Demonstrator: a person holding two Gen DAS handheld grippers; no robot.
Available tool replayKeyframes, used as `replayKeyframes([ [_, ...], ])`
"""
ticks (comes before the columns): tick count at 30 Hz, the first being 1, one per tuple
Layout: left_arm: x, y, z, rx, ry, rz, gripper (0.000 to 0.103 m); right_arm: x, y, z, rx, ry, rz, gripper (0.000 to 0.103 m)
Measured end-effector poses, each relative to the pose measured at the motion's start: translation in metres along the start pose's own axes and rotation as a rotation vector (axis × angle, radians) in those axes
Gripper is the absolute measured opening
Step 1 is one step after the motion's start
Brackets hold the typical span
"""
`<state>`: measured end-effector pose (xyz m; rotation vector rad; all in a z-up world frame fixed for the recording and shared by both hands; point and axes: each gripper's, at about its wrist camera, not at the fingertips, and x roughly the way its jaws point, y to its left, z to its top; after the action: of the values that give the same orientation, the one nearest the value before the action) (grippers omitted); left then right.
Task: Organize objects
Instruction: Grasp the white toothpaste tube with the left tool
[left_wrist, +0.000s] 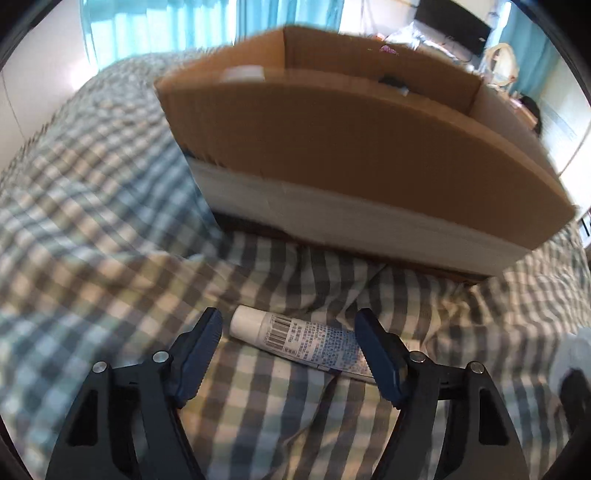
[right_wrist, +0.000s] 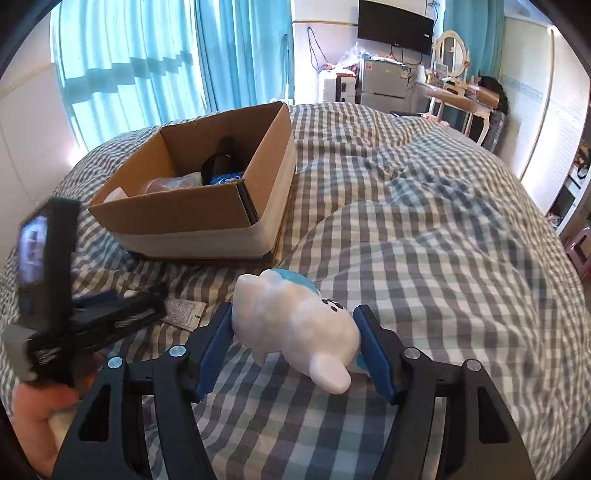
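Note:
An open cardboard box (left_wrist: 354, 147) stands on the checked bedcover; it also shows in the right wrist view (right_wrist: 229, 214), with several items inside. A white tube (left_wrist: 299, 341) with a barcode lies on the bed between the open jaws of my left gripper (left_wrist: 288, 325), its tail end behind the right finger. My right gripper (right_wrist: 293, 314) is open around a white plush toy (right_wrist: 295, 325) with a blue part; both fingers stand close against its sides. The left gripper (right_wrist: 110, 314) shows at the left of the right wrist view, held by a hand.
The checked bedcover (right_wrist: 424, 240) is rumpled, with folds around the box. A corner of the tube's tail (right_wrist: 184, 308) shows by the left gripper. Blue curtains (right_wrist: 147, 55), a wall TV (right_wrist: 395, 26) and a dressing table (right_wrist: 458, 88) stand beyond the bed.

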<state>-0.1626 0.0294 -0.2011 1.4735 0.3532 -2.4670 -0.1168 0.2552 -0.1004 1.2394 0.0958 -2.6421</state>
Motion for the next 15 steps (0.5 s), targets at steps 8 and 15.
replayKeyframes([
  [8,0.014,-0.017,-0.005,0.035,0.000,0.046,0.063,0.006,-0.003,-0.004,0.020,0.006,0.024,0.065],
  [15,-0.013,-0.009,-0.018,0.086,0.044,-0.128,0.022,-0.002,0.000,-0.006,0.006,-0.009,-0.008,0.065],
])
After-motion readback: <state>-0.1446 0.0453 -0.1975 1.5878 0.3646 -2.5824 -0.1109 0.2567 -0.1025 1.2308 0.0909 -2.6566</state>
